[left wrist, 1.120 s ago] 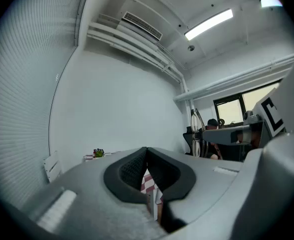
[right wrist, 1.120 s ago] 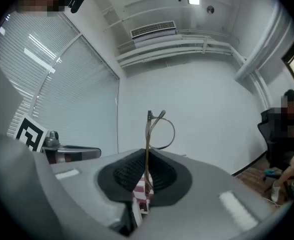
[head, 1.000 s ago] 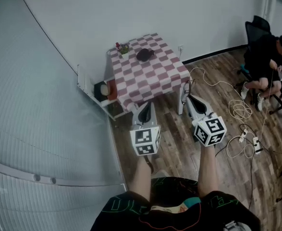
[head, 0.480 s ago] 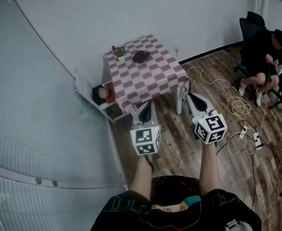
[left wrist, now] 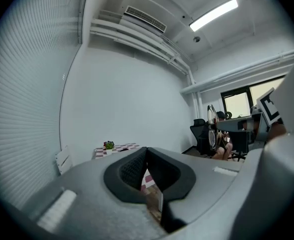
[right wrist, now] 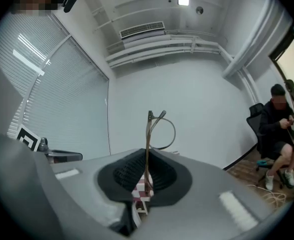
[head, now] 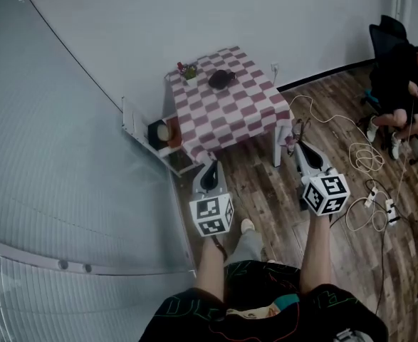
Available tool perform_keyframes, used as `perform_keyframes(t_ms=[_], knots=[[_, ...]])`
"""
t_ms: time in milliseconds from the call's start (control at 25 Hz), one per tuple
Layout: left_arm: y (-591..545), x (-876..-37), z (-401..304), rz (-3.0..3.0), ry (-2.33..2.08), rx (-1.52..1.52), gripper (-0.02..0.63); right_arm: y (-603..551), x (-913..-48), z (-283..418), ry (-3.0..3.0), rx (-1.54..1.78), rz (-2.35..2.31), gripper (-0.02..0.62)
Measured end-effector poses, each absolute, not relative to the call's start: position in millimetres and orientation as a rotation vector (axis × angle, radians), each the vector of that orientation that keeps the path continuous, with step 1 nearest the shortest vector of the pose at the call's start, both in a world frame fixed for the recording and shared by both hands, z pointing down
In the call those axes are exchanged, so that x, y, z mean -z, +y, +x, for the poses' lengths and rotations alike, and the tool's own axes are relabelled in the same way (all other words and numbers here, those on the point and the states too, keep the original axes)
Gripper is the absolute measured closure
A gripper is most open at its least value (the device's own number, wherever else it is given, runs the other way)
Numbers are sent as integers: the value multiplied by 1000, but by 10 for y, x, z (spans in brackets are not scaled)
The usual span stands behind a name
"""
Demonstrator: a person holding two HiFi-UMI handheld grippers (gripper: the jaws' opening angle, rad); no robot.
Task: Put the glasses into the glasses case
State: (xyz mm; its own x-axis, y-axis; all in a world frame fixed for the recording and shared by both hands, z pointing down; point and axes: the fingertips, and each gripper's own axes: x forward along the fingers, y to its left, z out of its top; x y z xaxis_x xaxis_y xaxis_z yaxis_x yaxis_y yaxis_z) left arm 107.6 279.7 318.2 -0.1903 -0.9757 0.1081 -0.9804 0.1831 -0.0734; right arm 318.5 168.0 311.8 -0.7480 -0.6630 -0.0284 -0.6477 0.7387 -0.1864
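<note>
The glasses case (head: 221, 79), a dark oval, lies on the far part of a small table with a red-and-white checked cloth (head: 230, 112). My right gripper (head: 298, 144) hangs in front of the table's right corner, shut on the thin-framed glasses (head: 292, 130). In the right gripper view the glasses (right wrist: 156, 128) stand upright between the pads, one lens rim curving right. My left gripper (head: 209, 169) hovers off the table's near left corner; its jaws meet with nothing between them (left wrist: 147, 156). The glasses (left wrist: 212, 129) also show at the right of the left gripper view.
A small potted plant (head: 188, 70) stands at the table's back left corner. A white low shelf (head: 154, 132) adjoins the table's left side. Cables and a power strip (head: 365, 180) lie on the wood floor at right, where a person (head: 401, 84) sits on a chair.
The table now sits slightly further right in the head view. Both grippers have sunk a little in the frame, and a foot now shows below them. The glasses stay gripped.
</note>
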Motion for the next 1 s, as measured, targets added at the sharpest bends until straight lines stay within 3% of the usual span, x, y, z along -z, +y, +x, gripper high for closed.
perform_keyframes(t_ms=[320,1000], knots=[[2458,-3430,1203,2040,-2275,-221,597,1504,-3295,3043,2872,282,-1088,575],[1606,-4150,341,1923,-2188,-383,597,438,-3959,2590,2800,546,-1237,575]])
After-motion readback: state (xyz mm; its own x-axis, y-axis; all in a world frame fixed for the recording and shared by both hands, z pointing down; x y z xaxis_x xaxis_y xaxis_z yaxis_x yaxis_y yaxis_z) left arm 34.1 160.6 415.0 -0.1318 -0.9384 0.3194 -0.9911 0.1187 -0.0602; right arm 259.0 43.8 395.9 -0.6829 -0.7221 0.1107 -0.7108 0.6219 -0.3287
